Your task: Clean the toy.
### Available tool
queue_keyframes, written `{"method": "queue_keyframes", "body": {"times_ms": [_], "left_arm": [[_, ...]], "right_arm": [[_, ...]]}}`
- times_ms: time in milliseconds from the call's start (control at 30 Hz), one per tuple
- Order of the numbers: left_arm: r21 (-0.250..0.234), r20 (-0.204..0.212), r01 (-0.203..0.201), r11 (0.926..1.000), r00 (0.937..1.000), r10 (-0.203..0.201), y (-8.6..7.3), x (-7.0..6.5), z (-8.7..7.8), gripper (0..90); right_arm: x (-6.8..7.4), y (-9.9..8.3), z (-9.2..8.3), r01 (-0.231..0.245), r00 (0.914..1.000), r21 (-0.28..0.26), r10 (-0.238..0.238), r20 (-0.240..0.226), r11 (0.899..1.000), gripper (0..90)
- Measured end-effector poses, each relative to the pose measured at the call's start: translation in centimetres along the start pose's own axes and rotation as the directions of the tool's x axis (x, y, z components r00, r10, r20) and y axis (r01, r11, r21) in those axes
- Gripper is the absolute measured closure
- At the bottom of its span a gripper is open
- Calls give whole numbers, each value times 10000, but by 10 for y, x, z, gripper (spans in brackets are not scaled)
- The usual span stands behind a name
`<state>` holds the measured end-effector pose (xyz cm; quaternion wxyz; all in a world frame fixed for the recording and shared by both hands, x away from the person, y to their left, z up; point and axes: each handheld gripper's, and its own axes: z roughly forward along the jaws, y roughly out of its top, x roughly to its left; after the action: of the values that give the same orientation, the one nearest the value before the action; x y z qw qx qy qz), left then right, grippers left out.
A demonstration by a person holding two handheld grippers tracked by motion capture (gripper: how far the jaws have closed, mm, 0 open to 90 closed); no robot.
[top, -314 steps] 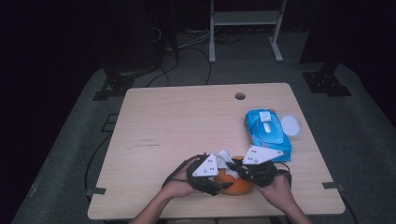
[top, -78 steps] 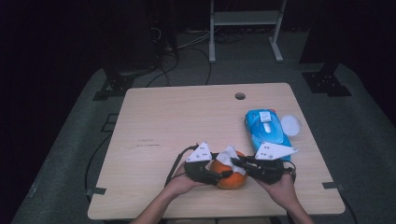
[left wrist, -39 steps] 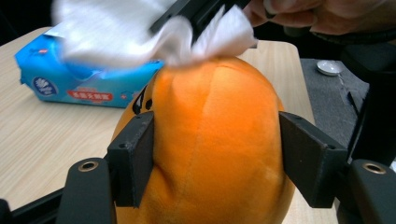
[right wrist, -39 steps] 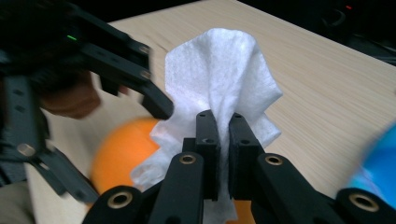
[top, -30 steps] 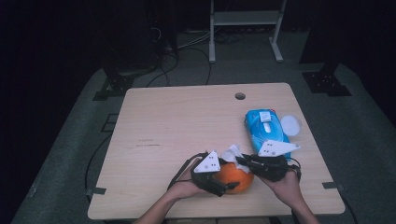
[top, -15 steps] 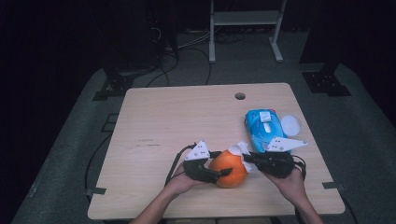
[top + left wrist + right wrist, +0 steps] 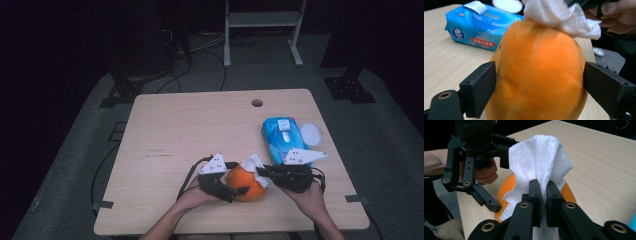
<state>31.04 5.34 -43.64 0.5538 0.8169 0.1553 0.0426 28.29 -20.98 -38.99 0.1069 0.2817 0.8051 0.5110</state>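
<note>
Orange fruit (image 7: 536,75) braced in left hand-held gripper (image 7: 235,187), jaws just widening; right hand-held gripper (image 7: 543,202) pinches white wipe (image 7: 541,162): rub lightly, hold fruit steady.

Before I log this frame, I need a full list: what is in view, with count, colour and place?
fruit: 1, orange, near table edge, between the left gripper's jaws
wipe: 1, white, on the fruit, pinched by the right gripper
wipes pack: 1, blue, right side of table
lid: 1, white, open beside the pack
table: 1, light wood
rack: 1, white, behind the table
left gripper: 1, black, its jaws have just been opening
right gripper: 1, black
</note>
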Motion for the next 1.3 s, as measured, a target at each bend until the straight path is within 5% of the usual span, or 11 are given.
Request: {"method": "queue_keyframes", "body": {"times_ms": [233, 300, 367, 467, 600, 667, 800, 1100, 1300], "left_arm": [[137, -409, -61, 9999, 9991, 66, 6, -11, 2, 296], [242, -592, -391, 9989, 9974, 405, 8, -18, 6, 307], [286, -671, -438, 9986, 9967, 456, 8, -19, 6, 308], [182, -540, -327, 9993, 9980, 337, 7, -17, 5, 310], [94, 389, -10, 10000, 9992, 7, 6, -8, 0, 257], [-11, 512, 87, 10000, 9987, -86, 5, -5, -1, 249], [1, 259, -52, 10000, 9997, 52, 3, -6, 2, 295], [94, 62, -251, 9996, 9997, 250, 0, -11, 6, 327], [73, 122, -460, 9989, 9989, 460, -1, -13, 7, 335]], "right_arm": [[5, 6, -2, 326, 9982, 18, -327, 500, 9995, 840], [20, 12, 3, 632, 9980, -94, -632, 20, 9980, 839], [27, 13, 8, 955, 9954, 55, -955, 65, 9954, 840], [21, 13, 8, 837, 9962, 66, -838, 217, 9965, 840], [3, 7, 0, 453, 9972, -11, -452, 589, 9990, 840], [0, 5, -2, 316, 9973, 13, -316, 664, 9995, 840], [-2, 3, -5, 187, 9963, -4, -186, 839, 9998, 840], [40, 13, 17, 1529, 9877, 481, -1543, 252, 9871, 839], [27, 14, 15, 1178, 9902, 421, -1206, 709, 9921, 840]]}}
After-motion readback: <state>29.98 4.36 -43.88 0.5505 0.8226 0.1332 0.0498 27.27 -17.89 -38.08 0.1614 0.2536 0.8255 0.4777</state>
